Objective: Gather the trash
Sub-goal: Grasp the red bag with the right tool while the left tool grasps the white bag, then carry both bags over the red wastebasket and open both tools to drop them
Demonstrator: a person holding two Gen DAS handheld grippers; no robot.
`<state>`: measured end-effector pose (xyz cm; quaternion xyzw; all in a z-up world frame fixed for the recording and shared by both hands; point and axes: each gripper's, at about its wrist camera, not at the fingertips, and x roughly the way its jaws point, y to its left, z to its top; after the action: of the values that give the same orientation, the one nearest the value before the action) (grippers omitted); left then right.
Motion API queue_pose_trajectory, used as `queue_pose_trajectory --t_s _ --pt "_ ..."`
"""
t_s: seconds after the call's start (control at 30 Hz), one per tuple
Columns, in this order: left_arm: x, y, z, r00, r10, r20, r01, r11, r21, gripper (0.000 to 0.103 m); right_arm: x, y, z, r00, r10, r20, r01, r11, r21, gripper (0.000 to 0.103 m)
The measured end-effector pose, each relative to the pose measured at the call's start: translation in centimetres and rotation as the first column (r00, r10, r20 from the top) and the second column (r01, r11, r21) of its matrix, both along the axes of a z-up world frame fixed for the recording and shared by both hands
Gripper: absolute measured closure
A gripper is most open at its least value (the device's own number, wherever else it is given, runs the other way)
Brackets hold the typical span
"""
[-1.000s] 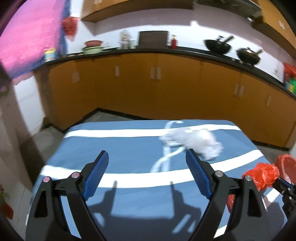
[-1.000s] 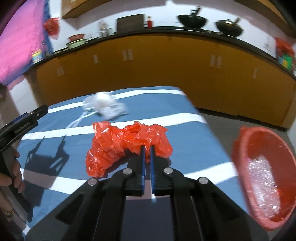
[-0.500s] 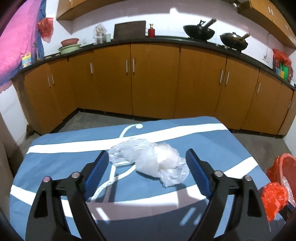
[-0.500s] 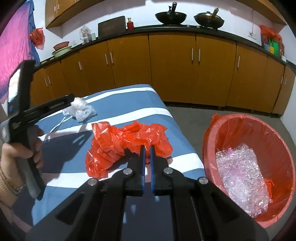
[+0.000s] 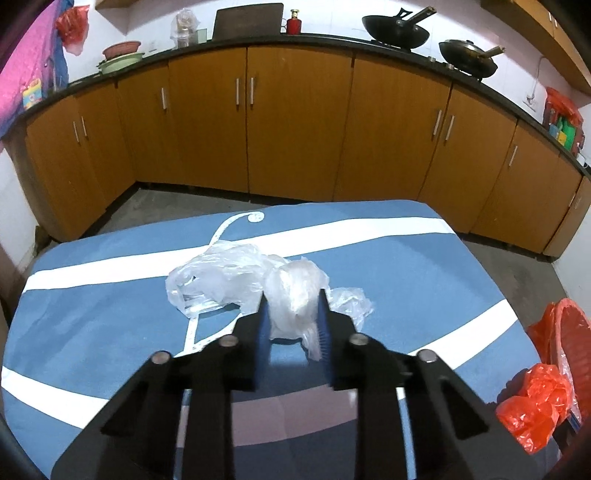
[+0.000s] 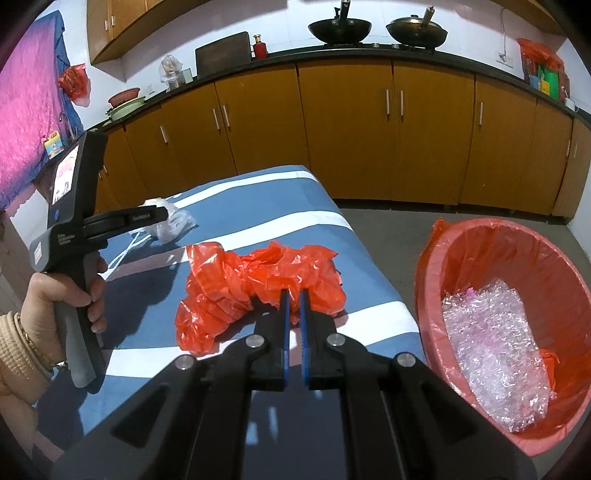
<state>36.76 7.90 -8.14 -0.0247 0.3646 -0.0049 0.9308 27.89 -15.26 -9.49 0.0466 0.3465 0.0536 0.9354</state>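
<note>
Left wrist view: the left hand-held gripper [image 5: 292, 314] has just been closing, and its blue pads now pinch the rounded lump of a crumpled clear plastic bag [image 5: 295, 291]. The rest of the bag spreads out to the left on the blue cloth with white stripes [image 5: 424, 266]. At the lower right edge of the view a bunch of red plastic [image 5: 535, 402] shows, with the rim of the red bin [image 5: 569, 314] behind it. Brown cabinets [image 5: 295, 122] run along the back, with two dark woks [image 5: 397, 31] on the counter above them.

Right wrist view: the right hand-held gripper [image 6: 293, 299] is pressed together on a crumpled red plastic bag [image 6: 236, 288], which lies near the right edge of the striped cloth [image 6: 258, 206]. Just beside that edge, lower down, stands the red bin [image 6: 480, 236], lined with red plastic and holding bubble wrap [image 6: 491, 347]. To the left a hand [image 6: 62, 291] grips the handle of the left hand-held gripper [image 6: 162, 216], whose tips meet the clear plastic bag [image 6: 177, 221] further back on the cloth.
</note>
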Motion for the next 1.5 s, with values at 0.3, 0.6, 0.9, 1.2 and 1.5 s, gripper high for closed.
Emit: queue_pose_trajectory --t_s 0.3,0.6,0.9,1.2,1.5 --pt "-3.2 1.0 1.1 0.999 0.028 0.035 -0.029 0.999 0.019 0.087 -1.0 -0.2 1.1 1.000 0.006 0.021 -0.006 1.000 0.018 0.097" --pt "-9.1 0.9 4.9 0.995 0.005 0.100 -0.010 0.998 0.055 0.087 -3.8 -0.2 4.8 0.997 0.035 0.075 -0.039 0.998 0.056 0.097" --pt "-14.4 0.8 9.0 0.988 0.019 0.155 -0.031 0.997 0.074 0.087 -7.9 -1.1 9.1 0.989 0.039 0.143 -0.043 0.999 0.027 0.097" --pt "-18.2 -2.0 13.4 0.975 -0.025 0.219 0.005 0.996 0.090 0.088 -11.9 -4.1 13.0 0.980 -0.005 0.200 0.008 1.000 -0.014 0.097" --pt "-19.6 -7.1 14.8 0.965 -0.114 0.237 0.098 0.992 0.077 0.088 -14.3 -10.5 14.4 0.971 -0.107 0.213 0.108 0.994 0.006 0.097"
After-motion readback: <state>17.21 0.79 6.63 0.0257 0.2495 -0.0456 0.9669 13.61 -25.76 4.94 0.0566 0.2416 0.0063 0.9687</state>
